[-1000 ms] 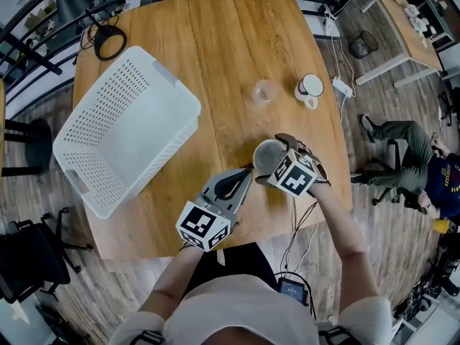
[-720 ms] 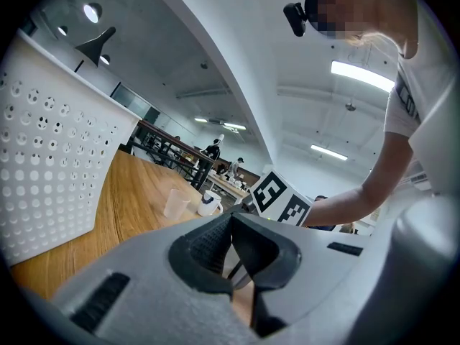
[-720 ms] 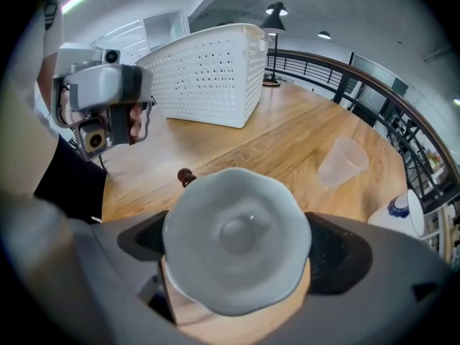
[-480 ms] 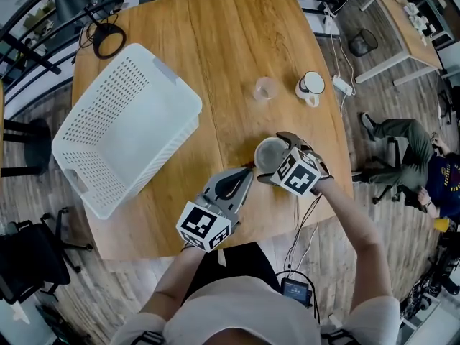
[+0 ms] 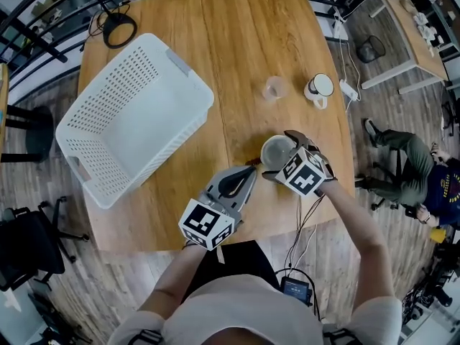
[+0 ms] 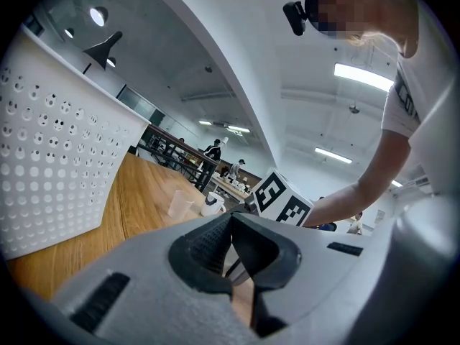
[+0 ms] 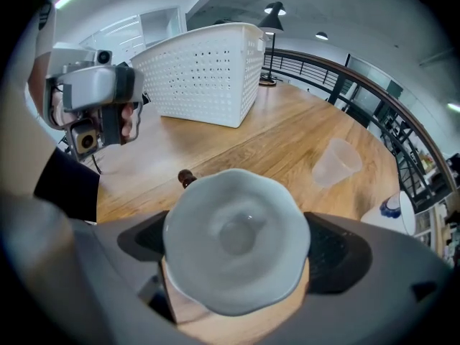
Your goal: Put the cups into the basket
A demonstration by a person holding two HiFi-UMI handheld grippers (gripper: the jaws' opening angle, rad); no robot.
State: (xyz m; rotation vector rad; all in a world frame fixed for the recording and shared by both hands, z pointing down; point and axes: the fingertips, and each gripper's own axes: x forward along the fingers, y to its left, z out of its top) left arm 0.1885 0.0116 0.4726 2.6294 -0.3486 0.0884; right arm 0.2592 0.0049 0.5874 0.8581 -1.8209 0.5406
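A pale grey-blue cup with a wavy rim (image 5: 274,148) (image 7: 233,236) sits between the jaws of my right gripper (image 5: 278,155) (image 7: 236,241), which is shut on it near the table's front right. The left gripper (image 5: 248,172) (image 6: 231,225) is shut and empty, just left of that cup. A clear plastic cup (image 5: 274,88) (image 7: 334,162) (image 6: 180,203) and a white mug with a dark rim (image 5: 320,88) (image 6: 210,205) stand farther back on the wooden table. The white perforated basket (image 5: 86,113) (image 7: 205,81) (image 6: 57,149) lies empty at the left.
A black lamp base with its cable (image 5: 118,29) stands at the table's far left corner. The table's right edge (image 5: 343,142) runs close beside the right gripper. Beyond it a person (image 5: 413,157) sits on the floor, and chairs (image 5: 29,243) stand at the left.
The head view has shifted slightly. Both grippers and the held cup stay at nearly the same spot on the table.
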